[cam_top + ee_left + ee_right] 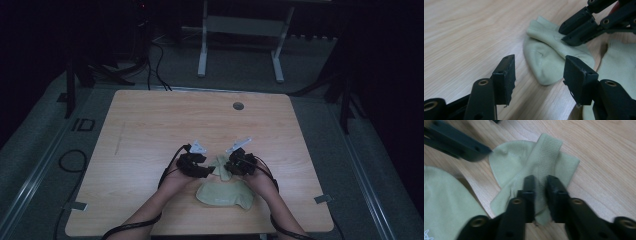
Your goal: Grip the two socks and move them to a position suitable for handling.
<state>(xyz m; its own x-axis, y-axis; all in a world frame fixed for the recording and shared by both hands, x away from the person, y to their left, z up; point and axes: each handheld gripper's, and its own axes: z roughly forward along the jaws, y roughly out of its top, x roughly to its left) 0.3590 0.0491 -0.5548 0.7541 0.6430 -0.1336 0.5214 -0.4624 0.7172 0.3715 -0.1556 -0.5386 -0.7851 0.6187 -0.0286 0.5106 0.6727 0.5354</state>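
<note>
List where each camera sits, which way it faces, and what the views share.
High view: above the near edge, looking forward and down on the light wooden table; both forearms enter below.
Left gripper view: on the left tool, facing the folded pale green sock between its open jaws.
Right gripper view: on the right tool, looking along jaws pinching that sock's ribbed cuff.
Shared: the sock and the right tool's grip appear in both gripper views.

Both forearms enter from near desk edge. Left hand-held gripper (204,171) jaws apart, gripping nothing. Right hand-held gripper (540,185) jaws pinched on fabric.
</note>
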